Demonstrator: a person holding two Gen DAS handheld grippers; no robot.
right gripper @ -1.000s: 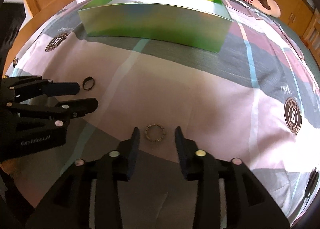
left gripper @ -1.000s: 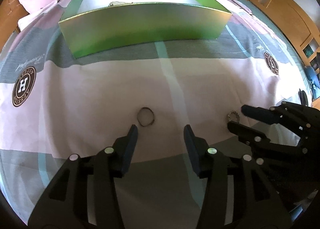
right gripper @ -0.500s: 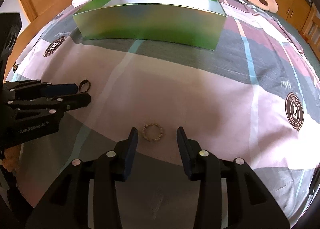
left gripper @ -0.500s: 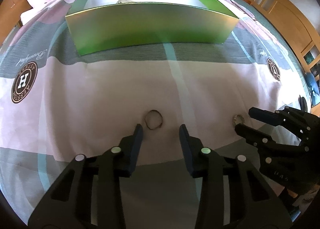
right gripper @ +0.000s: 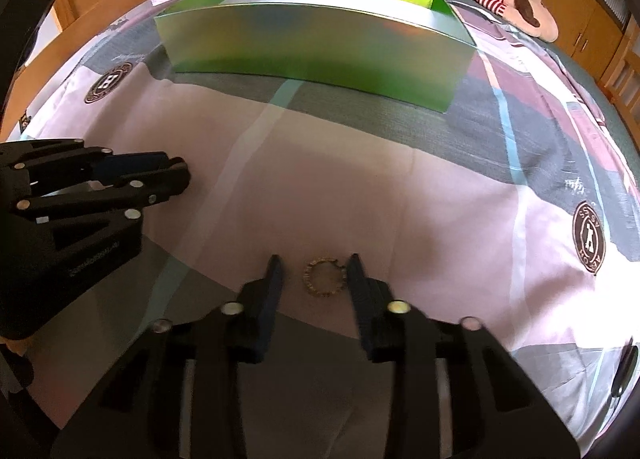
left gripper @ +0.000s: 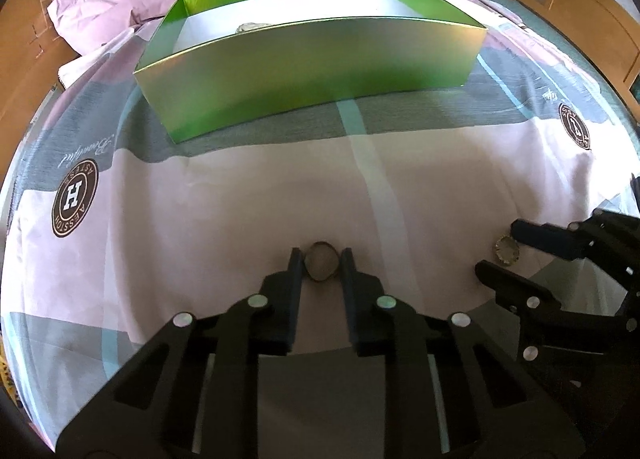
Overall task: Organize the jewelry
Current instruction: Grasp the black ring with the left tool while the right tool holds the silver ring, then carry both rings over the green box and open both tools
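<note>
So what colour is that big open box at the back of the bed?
The box is shiny metallic green outside, with a pale floor inside; the left wrist view shows it best.

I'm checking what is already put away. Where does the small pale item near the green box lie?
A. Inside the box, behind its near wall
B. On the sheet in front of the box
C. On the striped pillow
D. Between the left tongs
A: the pale item peeks over the near wall of the box, lying on its white floor inside.
</note>
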